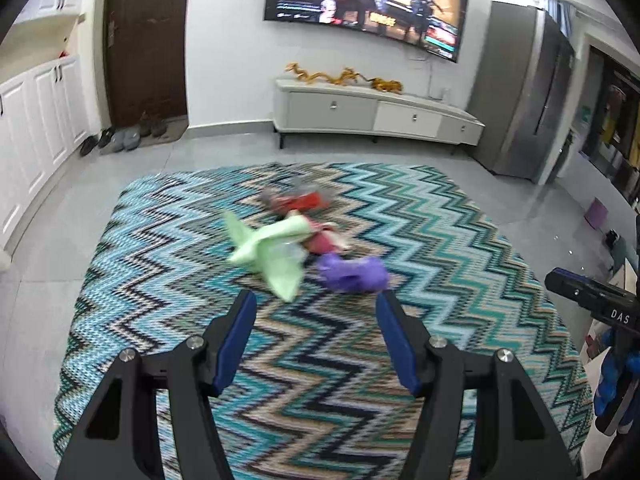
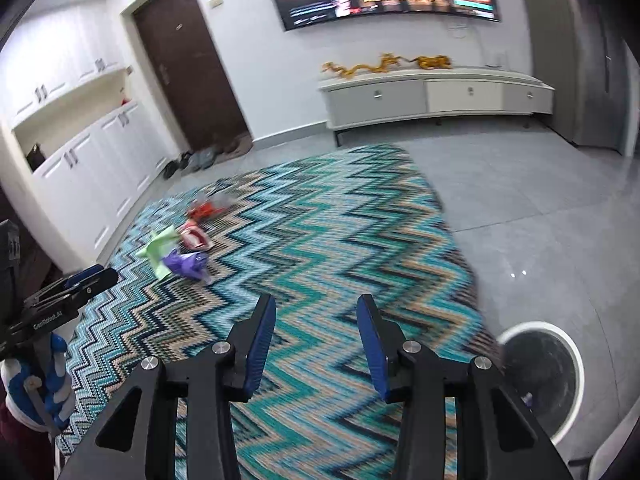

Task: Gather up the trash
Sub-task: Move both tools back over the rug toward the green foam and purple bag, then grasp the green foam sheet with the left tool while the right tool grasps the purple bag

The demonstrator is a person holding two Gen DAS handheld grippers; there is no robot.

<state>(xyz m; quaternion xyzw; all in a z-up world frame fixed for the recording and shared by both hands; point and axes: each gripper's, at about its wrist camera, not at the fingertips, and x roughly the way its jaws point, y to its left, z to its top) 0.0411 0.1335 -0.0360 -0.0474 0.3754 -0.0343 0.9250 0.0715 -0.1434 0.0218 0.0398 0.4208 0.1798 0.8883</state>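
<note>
Both grippers, left gripper (image 1: 314,308) and right gripper (image 2: 316,312), gape empty; the crumpled purple plastic wrapper (image 1: 354,272) nearby looks light, soft; pinch its bunched middle.

On one zigzag rug (image 1: 360,360) lay four pieces of trash: one green wrapper (image 1: 268,254) at 9 o'clock of the cluster, one purple wrapper (image 1: 354,274) at 5 o'clock, one pink wrapper (image 1: 324,240) in the middle and one red wrapper (image 1: 298,202) at 12 o'clock. Two grippers were in view, the left (image 1: 316,300) and the right (image 2: 316,304), each with two blue fingers. One white-rimmed bin (image 2: 540,376) stood at 4 o'clock of the rug. One TV (image 1: 368,0), one door (image 1: 146,40) and one three-drawer cabinet (image 1: 376,114) lined the far wall.
</note>
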